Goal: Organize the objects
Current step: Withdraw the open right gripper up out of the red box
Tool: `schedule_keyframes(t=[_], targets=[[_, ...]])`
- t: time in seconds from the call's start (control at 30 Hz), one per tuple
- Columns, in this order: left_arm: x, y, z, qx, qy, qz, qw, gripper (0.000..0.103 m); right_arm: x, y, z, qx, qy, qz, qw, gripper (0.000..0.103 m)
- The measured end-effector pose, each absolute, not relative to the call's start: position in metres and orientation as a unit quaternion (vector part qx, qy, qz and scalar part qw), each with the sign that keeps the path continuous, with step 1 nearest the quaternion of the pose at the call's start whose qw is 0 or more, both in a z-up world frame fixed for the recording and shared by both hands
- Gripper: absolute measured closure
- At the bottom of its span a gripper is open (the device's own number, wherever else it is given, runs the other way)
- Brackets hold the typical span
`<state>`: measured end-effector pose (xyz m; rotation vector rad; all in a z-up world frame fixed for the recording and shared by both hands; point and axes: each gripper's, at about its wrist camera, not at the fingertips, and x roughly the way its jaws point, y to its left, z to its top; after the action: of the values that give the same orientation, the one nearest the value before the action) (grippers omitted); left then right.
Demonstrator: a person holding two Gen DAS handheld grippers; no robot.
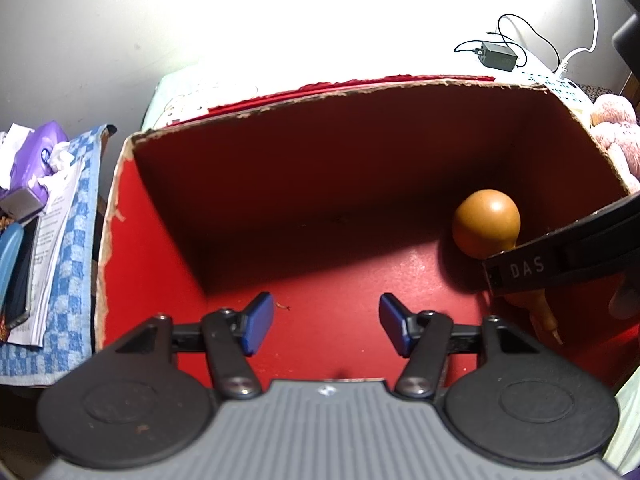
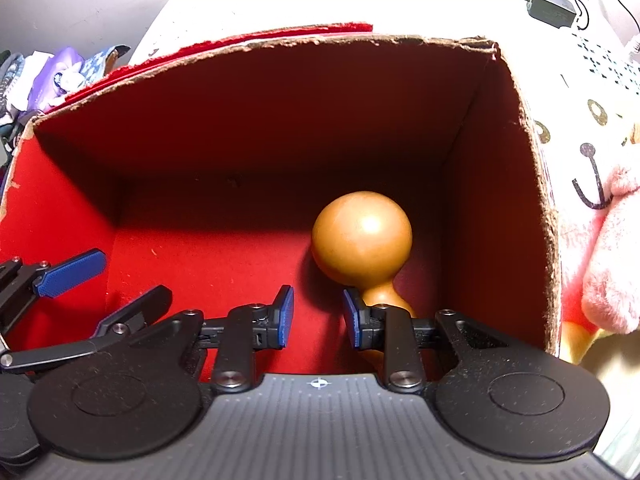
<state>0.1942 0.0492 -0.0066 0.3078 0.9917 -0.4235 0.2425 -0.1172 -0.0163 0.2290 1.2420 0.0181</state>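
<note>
One gourd (image 2: 362, 240) lies in our red box (image 1: 168, 216); our left hand-held gripper (image 1: 326, 326) and right hand-held gripper (image 2: 318, 316) both gape, grasping nothing.

Pale wall (image 1: 100, 20) washed out by bright light ahead of the grippers, blue checked cloth (image 1: 76, 240) to the left, white patterned bedding (image 2: 592, 80) to the right

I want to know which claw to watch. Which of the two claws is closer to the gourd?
The right claw. Its jaws stand open just beside the gourd near the box's right wall, with nothing between them. The left claw hangs open, farther left.
</note>
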Motion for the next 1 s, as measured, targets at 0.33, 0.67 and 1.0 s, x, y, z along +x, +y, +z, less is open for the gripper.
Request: schedule_keyframes(t=[0.33,0.67,1.0], targets=[[0.195,0.043,-0.008,0.164,0.473,-0.183,0.846,0.04,0.218,-0.137,-0.003,0.143,0.532,0.022,0.835,0.074],[0.181,0.033,0.001,0.185,0.463,-0.166,0.851,0.04,0.203,-0.142,0.005,0.172,0.504,0.023,0.846,0.074],[0.168,0.036,0.014,0.184,0.455,-0.15,0.858,0.038,0.174,-0.136,0.008,0.184,0.488,0.031,0.853,0.074]])
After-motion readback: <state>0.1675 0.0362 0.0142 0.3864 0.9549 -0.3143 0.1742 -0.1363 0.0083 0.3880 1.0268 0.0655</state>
